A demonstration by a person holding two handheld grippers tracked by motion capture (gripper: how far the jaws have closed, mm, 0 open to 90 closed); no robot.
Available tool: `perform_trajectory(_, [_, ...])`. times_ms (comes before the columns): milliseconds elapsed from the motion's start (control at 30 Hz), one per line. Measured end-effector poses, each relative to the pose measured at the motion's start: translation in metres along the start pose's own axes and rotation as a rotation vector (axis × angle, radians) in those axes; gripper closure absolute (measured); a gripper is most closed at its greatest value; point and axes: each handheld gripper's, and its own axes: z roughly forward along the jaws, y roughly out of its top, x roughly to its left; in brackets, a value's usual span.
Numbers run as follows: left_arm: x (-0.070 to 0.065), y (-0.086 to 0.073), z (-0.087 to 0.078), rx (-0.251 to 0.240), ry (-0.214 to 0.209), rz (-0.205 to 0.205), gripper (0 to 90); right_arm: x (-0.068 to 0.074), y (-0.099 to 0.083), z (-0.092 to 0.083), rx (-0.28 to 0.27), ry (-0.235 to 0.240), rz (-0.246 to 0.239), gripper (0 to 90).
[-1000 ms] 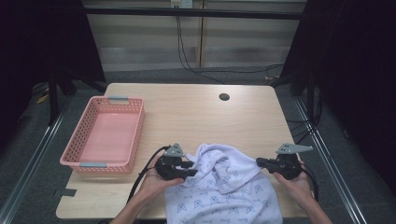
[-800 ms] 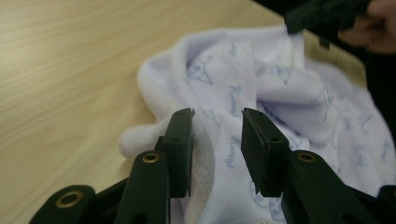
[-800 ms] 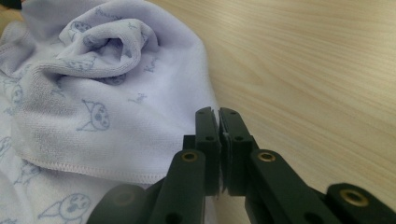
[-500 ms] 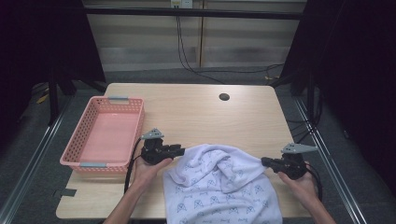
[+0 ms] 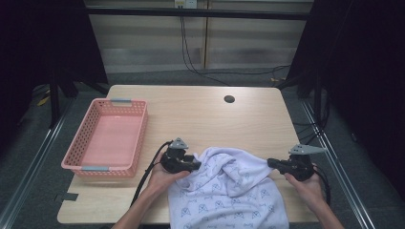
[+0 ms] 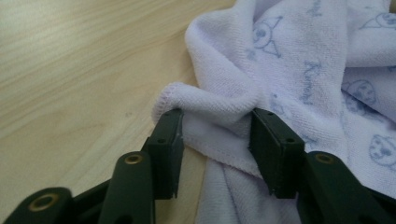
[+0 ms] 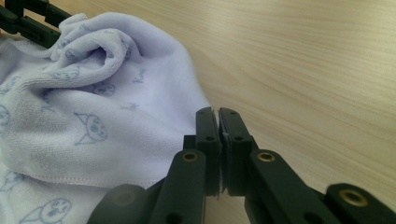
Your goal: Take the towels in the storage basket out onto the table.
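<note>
A white towel printed with small blue cartoon figures lies bunched on the wooden table near its front edge. My left gripper is at the towel's left edge. In the left gripper view a hemmed fold of the towel lies between the jaws of my left gripper, which stand apart and have just been opening. My right gripper is at the towel's right corner. In the right gripper view my right gripper is shut on a thin edge of the towel.
A pink plastic basket stands on the table's left side with nothing in it. A round cable hole is at the far right of the tabletop. Cables trail from both grippers over the front edge.
The left gripper swung out left and away from the towel, then came back to its left edge. The right gripper drew slightly right, and the towel is stretched wider.
</note>
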Motion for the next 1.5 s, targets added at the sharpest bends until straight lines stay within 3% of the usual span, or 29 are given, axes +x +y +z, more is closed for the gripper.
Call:
perform_trajectory(100, [-0.001,0.002,-0.006,-0.031,-0.01,0.013,81.2,0.0,0.001,-0.001,-0.007,0.002,-0.005,87.7])
perform_trajectory(200, [0.001,0.006,-0.018,-0.084,0.002,-0.007,90.0,0.0,0.004,-0.003,-0.023,0.002,-0.003,87.7])
perform_trajectory(333, [0.008,0.006,-0.031,-0.12,-0.013,-0.036,90.0,-0.003,0.008,-0.007,-0.048,-0.002,0.009,87.8])
perform_trajectory(400, [0.012,0.005,-0.03,-0.102,0.003,-0.049,87.8,-0.004,0.009,-0.006,-0.049,0.001,0.012,87.8])
perform_trajectory(467, [0.018,0.005,-0.024,-0.083,0.055,-0.071,69.5,-0.003,0.009,-0.003,-0.038,0.001,0.007,87.8])
perform_trajectory(500, [0.023,0.006,-0.021,-0.067,0.044,-0.082,67.3,-0.002,0.009,-0.002,-0.034,0.001,0.006,87.8])
perform_trajectory(567, [0.031,0.008,-0.013,-0.079,0.009,-0.117,56.2,-0.002,0.009,-0.001,-0.028,-0.001,0.005,87.7])
perform_trajectory(633, [0.03,0.008,-0.006,-0.078,0.004,-0.107,48.7,-0.002,0.008,-0.001,-0.027,0.002,0.008,87.7])
perform_trajectory(733, [0.024,0.009,0.009,0.0,0.027,-0.077,41.7,-0.003,0.007,0.0,-0.023,0.003,0.004,87.7])
perform_trajectory(767, [0.021,0.01,0.012,0.007,0.019,-0.066,41.0,-0.003,0.007,0.001,-0.02,0.003,0.005,87.6])
perform_trajectory(833, [0.014,0.012,0.014,0.032,0.027,-0.042,48.2,-0.003,0.006,0.001,-0.017,0.009,0.001,87.6])
perform_trajectory(900, [0.011,0.013,0.012,0.016,0.021,-0.006,66.3,-0.002,0.006,0.0,-0.017,0.01,0.001,87.5])
perform_trajectory(1000, [0.011,0.016,0.002,-0.049,0.012,-0.039,77.7,-0.003,0.007,-0.002,-0.028,0.006,0.003,87.6])
perform_trajectory(1067, [0.011,0.018,-0.008,-0.055,0.021,-0.025,81.7,-0.005,0.009,-0.005,-0.045,0.002,0.008,87.7])
perform_trajectory(1300, [0.015,0.03,-0.049,-0.134,0.055,-0.017,82.6,-0.011,0.024,-0.019,-0.11,-0.016,0.019,88.0])
perform_trajectory(1500, [0.016,0.058,-0.082,-0.214,0.09,0.029,82.7,-0.015,0.063,-0.036,-0.221,-0.025,-0.001,88.4])
